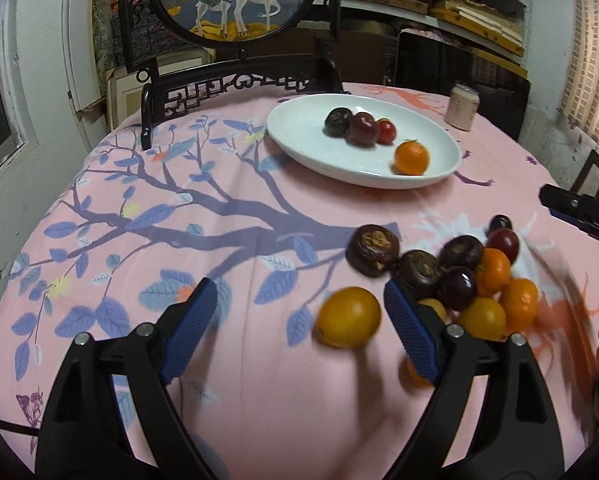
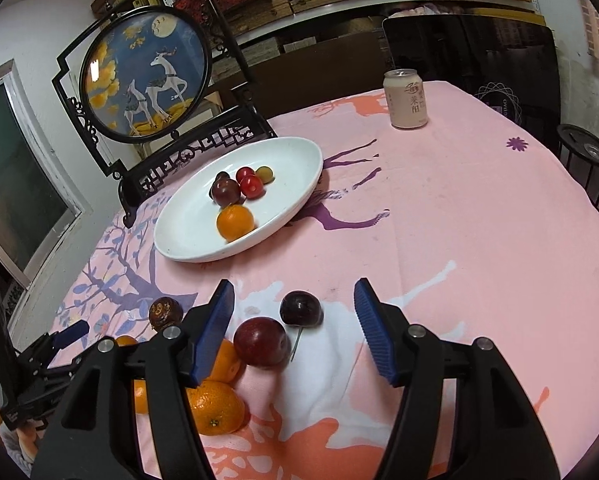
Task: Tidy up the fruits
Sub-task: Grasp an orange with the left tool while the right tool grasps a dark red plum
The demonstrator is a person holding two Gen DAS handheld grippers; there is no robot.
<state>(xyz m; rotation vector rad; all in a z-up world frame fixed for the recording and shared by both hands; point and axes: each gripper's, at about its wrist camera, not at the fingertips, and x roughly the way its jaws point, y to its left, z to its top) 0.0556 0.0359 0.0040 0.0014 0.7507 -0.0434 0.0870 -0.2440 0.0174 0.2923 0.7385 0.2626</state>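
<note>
Nearest the viewer, well short of the plate [image 1: 299, 152], the left gripper [image 1: 299, 312] is held agape around a loose yellow fruit [image 1: 348, 317] (untouched). Beside it, the right gripper [image 2: 293, 320] is spread, nothing clamped, plums [image 2: 261, 342] between its fingers. Farther off, an orange [image 2: 235, 222] and dark fruits are seen on the plate.
</note>
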